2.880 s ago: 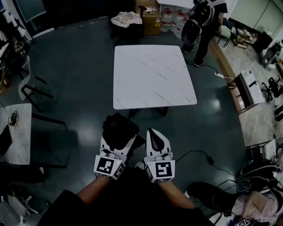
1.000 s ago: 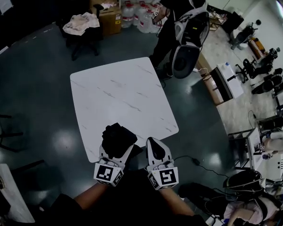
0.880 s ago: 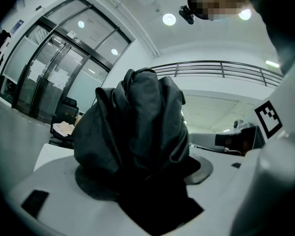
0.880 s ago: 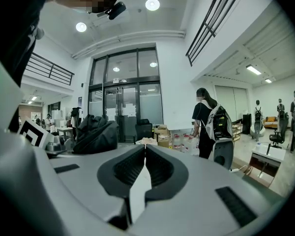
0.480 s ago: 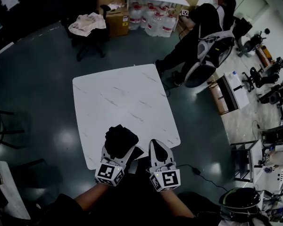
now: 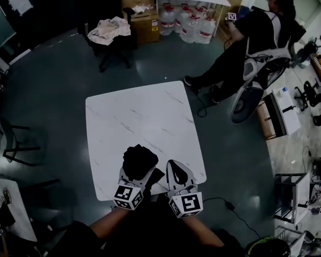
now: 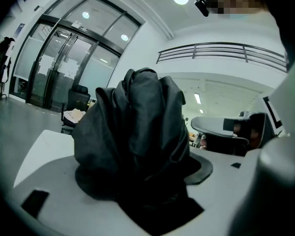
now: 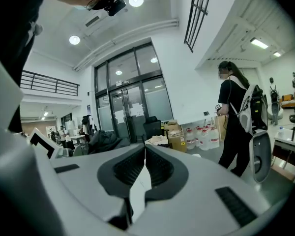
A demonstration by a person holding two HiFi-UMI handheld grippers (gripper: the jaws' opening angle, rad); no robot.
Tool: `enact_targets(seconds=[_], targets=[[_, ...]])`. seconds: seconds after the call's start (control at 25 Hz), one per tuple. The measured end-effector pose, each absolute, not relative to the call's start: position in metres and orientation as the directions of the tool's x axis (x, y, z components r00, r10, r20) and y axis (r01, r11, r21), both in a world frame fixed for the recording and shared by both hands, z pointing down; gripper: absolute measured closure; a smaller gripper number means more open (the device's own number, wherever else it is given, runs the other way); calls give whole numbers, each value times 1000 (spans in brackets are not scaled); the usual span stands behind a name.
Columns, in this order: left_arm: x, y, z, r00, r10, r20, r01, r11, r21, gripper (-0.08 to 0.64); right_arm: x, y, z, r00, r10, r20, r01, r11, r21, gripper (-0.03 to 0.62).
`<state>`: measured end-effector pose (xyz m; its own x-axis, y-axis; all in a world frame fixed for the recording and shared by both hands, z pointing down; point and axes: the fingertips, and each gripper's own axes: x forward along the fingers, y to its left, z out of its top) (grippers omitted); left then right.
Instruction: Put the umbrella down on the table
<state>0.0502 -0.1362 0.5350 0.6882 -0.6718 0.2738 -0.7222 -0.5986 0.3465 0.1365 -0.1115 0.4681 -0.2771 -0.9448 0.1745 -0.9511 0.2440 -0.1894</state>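
Observation:
A black folded umbrella (image 6: 139,161) is bunched between the jaws of my left gripper (image 6: 141,171), which is shut on it. It hangs over the near edge of the white marble table (image 6: 142,116). In the left gripper view the umbrella (image 7: 137,132) fills the middle and hides the jaw tips of the left gripper (image 7: 152,181). My right gripper (image 6: 175,166) is just to the right of it, over the same edge. Its jaws meet with nothing between them in the right gripper view, where the right gripper (image 8: 145,156) sits low and the umbrella (image 8: 105,140) shows at left.
A person (image 6: 254,28) with an office chair (image 6: 251,90) is at the back right. Cardboard boxes (image 6: 144,15) and water bottles (image 6: 184,23) line the back wall, next to a chair with cloth (image 6: 111,31). Another table (image 6: 13,208) stands at the lower left. A cable (image 6: 230,205) lies on the floor.
I have come up to the table: both grippers were over the floor short of it and now hang over its near edge. The person at the back right has moved around.

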Motion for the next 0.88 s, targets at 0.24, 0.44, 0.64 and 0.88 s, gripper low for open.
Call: enact_targets(seconds=[0.24,0.44,0.64,0.88], targets=[[84,-162,582,640,-665,385,-768,-544,337,213,176,-143,503,-325,-919,223,-939,285,-193,574],[99,-183,627,583,-658,477,-812,-476,338,213,200,-167,538,-362,-892,271,-925,306,-226,574],[111,-201,674,526,-630,571,-849,-427,312,213,214,-190,565,-400,-861,313,-909,331,-251,574],[119,-217,725,466,-592,657,-883,-358,304,213,216,-214,598,-447,-823,351,-891,374,-257,574]])
